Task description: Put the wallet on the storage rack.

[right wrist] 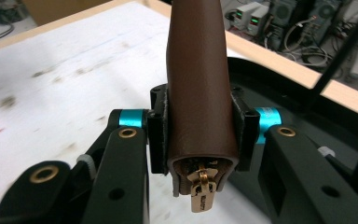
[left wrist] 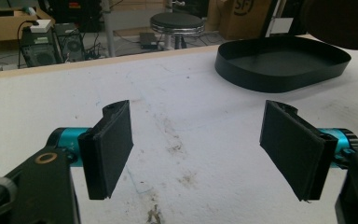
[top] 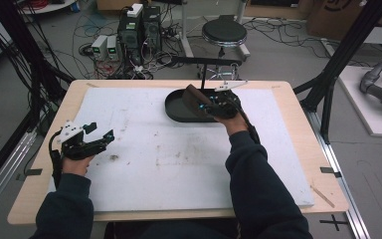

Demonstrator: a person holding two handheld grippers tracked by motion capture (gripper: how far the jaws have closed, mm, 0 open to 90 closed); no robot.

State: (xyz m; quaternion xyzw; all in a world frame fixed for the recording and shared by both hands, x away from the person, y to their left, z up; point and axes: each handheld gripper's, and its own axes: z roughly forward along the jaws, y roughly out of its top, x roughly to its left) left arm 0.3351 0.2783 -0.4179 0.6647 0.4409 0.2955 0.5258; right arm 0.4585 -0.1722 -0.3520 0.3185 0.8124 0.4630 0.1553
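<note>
The right claw [right wrist: 200,135] is clamped on a brown leather pouch [right wrist: 198,84] with a brass zipper pull [right wrist: 201,193], holding it above the near rim of the black oval tray [top: 176,112] on the white surface [top: 179,164], while the left claw [left wrist: 200,149], jaws wide apart, hovers near the surface's left edge.

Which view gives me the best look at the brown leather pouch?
The right gripper view: the brown leather pouch is close up between the right gripper's jaws, its gold zipper pull at the near end. The high view shows it small and dark over the black tray. The left gripper view catches a dark shape at its top right corner, perhaps the pouch.
</note>
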